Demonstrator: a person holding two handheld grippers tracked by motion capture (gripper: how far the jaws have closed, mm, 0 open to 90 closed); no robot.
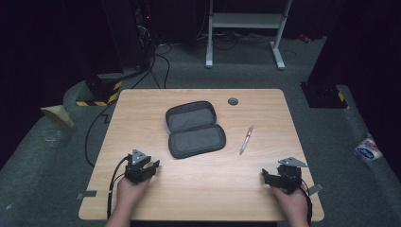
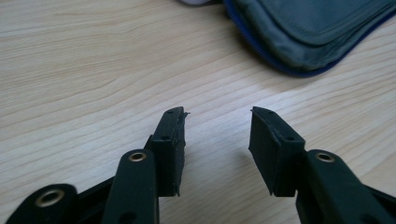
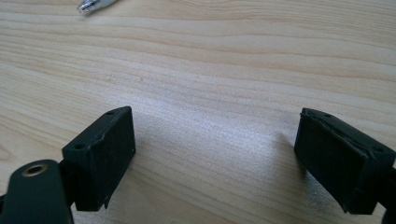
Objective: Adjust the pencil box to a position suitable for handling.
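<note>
One case, one pen, two hand-held grippers on the desk (image 1: 142,198).

The grey case (image 1: 195,129) lies unzipped and flat at mid-desk, both halves showing bare lining; its blue-zipped edge (image 2: 299,70) sits just ahead of the left hand-held gripper (image 1: 153,165). One pen (image 1: 246,140) lies well apart to the case's right, its tip (image 3: 95,4) peeking in at the top of the right gripper view. Left hand-held gripper, near corner, jaws moderately apart over bare wood, holding nothing. Right hand-held gripper (image 1: 265,176), opposite corner, jaws spread wide, gripping nothing. A round grommet (image 1: 232,101) marks the far edge. Beyond, on the floor, cables (image 1: 158,61) and a white frame (image 1: 246,21).
</note>
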